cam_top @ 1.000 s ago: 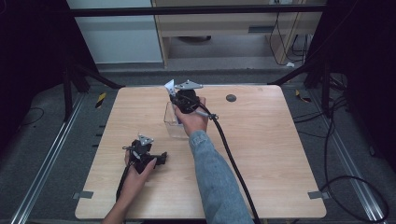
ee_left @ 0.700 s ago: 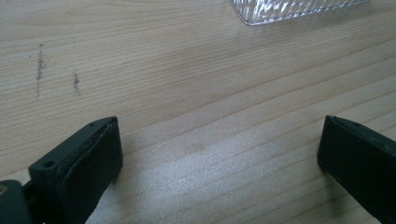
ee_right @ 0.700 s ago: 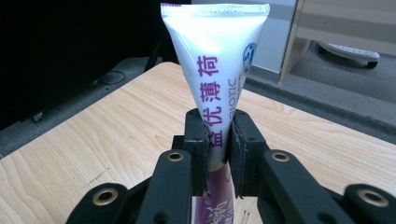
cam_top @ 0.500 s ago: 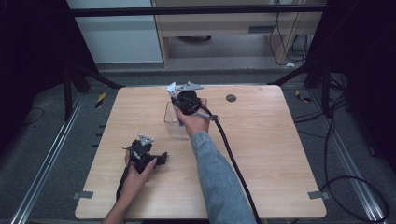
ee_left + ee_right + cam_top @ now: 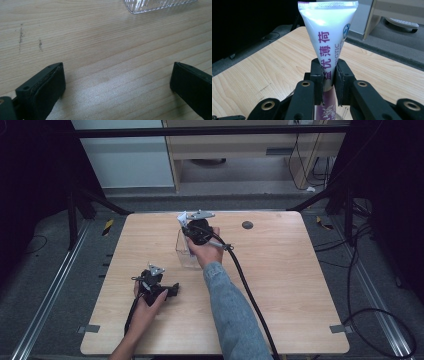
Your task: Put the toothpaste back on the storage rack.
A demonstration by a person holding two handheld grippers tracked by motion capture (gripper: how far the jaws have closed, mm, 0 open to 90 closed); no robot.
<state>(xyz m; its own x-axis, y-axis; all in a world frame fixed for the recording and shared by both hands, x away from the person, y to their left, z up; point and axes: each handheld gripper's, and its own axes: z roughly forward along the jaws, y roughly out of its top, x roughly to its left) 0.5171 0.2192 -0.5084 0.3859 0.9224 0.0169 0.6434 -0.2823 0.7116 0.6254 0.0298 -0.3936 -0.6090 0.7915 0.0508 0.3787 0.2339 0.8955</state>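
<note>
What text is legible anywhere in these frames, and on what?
"益优薄荷": purple characters down the white tube clamped in the right tool.
"...IOTIC": partial vertical print on the same tube, its start hidden by the jaw.
Small blue round logo near the tube's edge: too small to read.
Purple print lower on the tube: blurred, unreadable.

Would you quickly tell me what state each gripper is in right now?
Left gripper: open, holding nothing, above bare wooden table.
Right gripper: shut on the white tube, its crimped end pointing up.
</note>
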